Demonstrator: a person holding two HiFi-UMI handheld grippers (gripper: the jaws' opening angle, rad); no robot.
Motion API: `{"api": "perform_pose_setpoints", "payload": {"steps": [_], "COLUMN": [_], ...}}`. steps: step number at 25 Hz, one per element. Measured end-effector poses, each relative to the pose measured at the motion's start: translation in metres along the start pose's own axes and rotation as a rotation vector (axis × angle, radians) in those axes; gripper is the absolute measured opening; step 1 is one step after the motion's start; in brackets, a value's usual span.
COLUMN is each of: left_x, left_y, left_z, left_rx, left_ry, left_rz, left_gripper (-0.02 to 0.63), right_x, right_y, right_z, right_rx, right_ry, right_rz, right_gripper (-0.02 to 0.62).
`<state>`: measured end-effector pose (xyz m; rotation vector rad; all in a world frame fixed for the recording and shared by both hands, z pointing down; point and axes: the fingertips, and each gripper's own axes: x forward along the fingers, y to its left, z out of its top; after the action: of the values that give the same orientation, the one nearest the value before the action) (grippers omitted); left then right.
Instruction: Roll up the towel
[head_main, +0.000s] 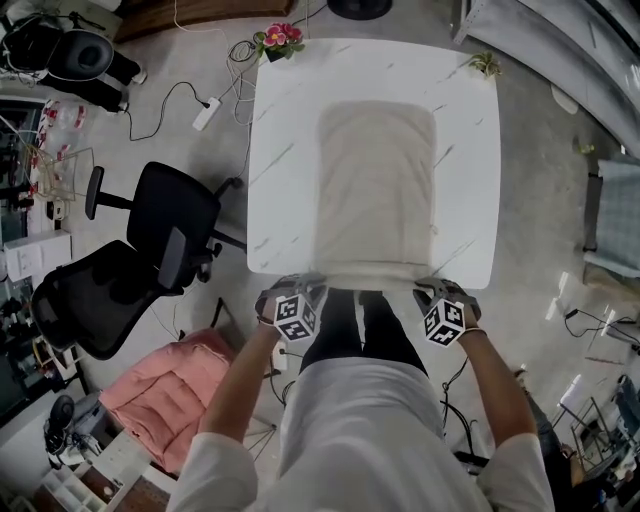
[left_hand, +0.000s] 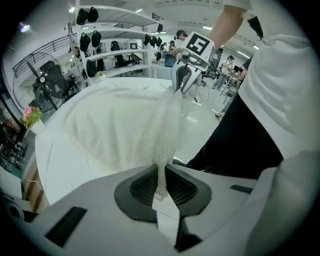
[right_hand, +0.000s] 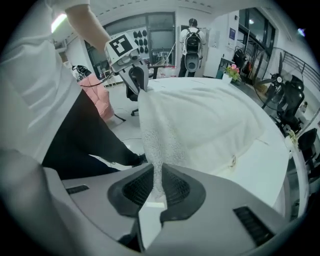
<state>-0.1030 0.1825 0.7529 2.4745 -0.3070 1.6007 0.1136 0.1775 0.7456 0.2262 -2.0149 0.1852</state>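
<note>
A cream towel (head_main: 376, 190) lies flat along the middle of the white table (head_main: 280, 150), its near edge at the table's front rim. My left gripper (head_main: 303, 288) is shut on the towel's near left corner, and my right gripper (head_main: 436, 290) is shut on the near right corner. In the left gripper view the towel (left_hand: 120, 125) runs as a thin fold into the left gripper (left_hand: 161, 187), with the right gripper (left_hand: 186, 75) at the far corner. The right gripper view mirrors this: the towel (right_hand: 210, 125) is pinched in the right gripper (right_hand: 157, 192), the left gripper (right_hand: 134, 75) beyond.
Two black office chairs (head_main: 150, 240) stand left of the table, with a pink cushion (head_main: 165, 390) on the floor near them. A flower pot (head_main: 280, 40) and a small plant (head_main: 485, 65) sit at the table's far corners. A power strip (head_main: 206, 113) and cables lie on the floor.
</note>
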Motion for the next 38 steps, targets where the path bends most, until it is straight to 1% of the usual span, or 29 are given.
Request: {"api": "perform_pose_setpoints", "payload": {"steps": [4,6,9,12,18,24,27,28,29,30,31,34,38], "left_x": [-0.006,-0.01,-0.016,-0.021,-0.019,-0.013,-0.007,-0.004,-0.001,0.002,0.004,0.01,0.011], "left_y": [-0.019,-0.021,-0.013,-0.001,0.032,0.066,0.083,0.09,0.096,0.101,0.105,0.113,0.115], "left_z": [-0.005,-0.004,0.002,0.009,0.021,0.027,0.029,0.028,0.027,0.026,0.025,0.022,0.02], "left_rx": [-0.012,-0.031,-0.064,-0.078,-0.083,-0.089,-0.094,-0.094,-0.095,-0.097,-0.1,-0.102,-0.132], "left_ry": [0.019,0.024,0.021,0.02,0.029,0.033,0.043,0.048,0.052,0.055,0.057,0.059,0.044], "left_rz": [-0.092,-0.127,-0.156,-0.186,-0.222,-0.181,-0.134,-0.106,-0.075,-0.047,-0.023,0.023,0.047], "left_gripper": [0.061,0.061,0.062,0.063,0.063,0.071,0.083,0.098,0.114,0.131,0.155,0.207,0.222], "right_x": [-0.003,-0.008,-0.015,-0.019,-0.019,-0.01,-0.005,-0.003,-0.001,0.002,0.004,0.011,0.015], "right_y": [0.024,0.026,0.016,-0.002,-0.041,-0.076,-0.098,-0.106,-0.112,-0.116,-0.119,-0.119,-0.112], "right_z": [-0.003,-0.002,0.004,0.009,0.019,0.024,0.023,0.022,0.021,0.02,0.019,0.015,0.012], "right_rx": [0.044,0.079,0.14,0.193,0.223,0.254,0.257,0.253,0.253,0.256,0.26,0.243,0.162], "right_ry": [0.01,0.005,-0.013,-0.016,-0.006,0.016,0.03,0.033,0.037,0.041,0.044,0.055,0.066], "right_rz": [0.099,0.134,0.151,0.167,0.18,0.148,0.07,0.035,0.005,-0.017,-0.029,-0.047,-0.093], "right_gripper": [0.06,0.06,0.063,0.064,0.069,0.077,0.106,0.119,0.147,0.18,0.193,0.196,0.196]}}
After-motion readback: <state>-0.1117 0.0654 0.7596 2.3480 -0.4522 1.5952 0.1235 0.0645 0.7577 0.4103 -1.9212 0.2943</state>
